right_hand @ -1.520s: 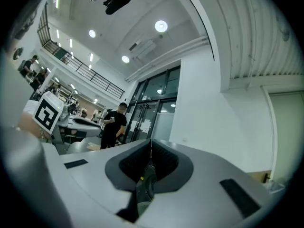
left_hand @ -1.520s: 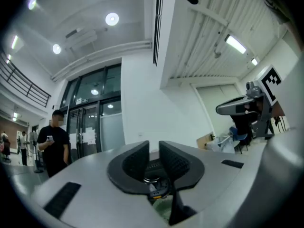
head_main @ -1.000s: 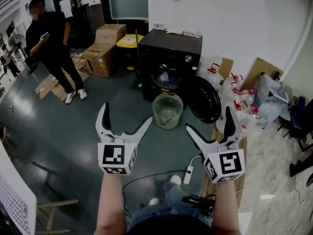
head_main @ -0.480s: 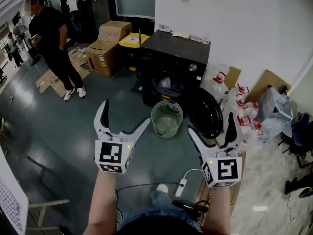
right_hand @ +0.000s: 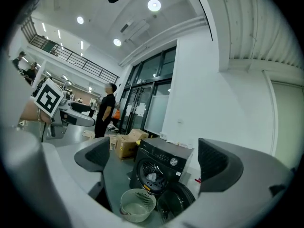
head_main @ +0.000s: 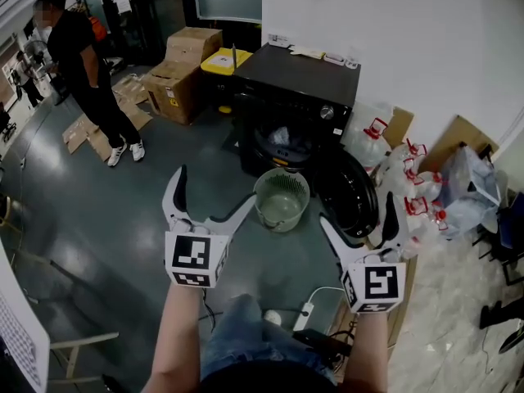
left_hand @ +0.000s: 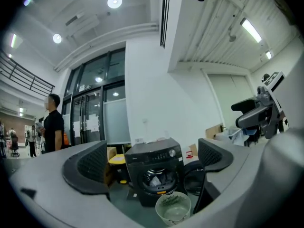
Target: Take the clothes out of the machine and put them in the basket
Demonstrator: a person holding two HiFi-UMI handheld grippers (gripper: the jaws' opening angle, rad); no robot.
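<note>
- The left tool (head_main: pixel 213 188) is held over the grey floor (head_main: pixel 98 219), released, its 2 jaws spread wide with nothing between them.
- The right tool (head_main: pixel 357 211) is held level beside it, also released, jaws far apart and empty.
- Both tools point toward the black front-loading washing machine (head_main: pixel 299 88), which stands against the white wall (head_main: pixel 409 39).
- The machine's round dark door (head_main: pixel 348 191) is swung open on the right side of the head view.
- Pale crumpled clothes (head_main: pixel 281 136) lie inside the drum, well apart from both tools.
- The pale green round perforated plastic basket (head_main: pixel 281 199) sits on the floor just in front of the drum opening, beside the open door.
- A person in black clothing (head_main: pixel 82 64) stands at the far left, near brown cardboard boxes (head_main: pixel 184 68).
- A white power strip (head_main: pixel 301 316) lies on the floor below the tools.
</note>
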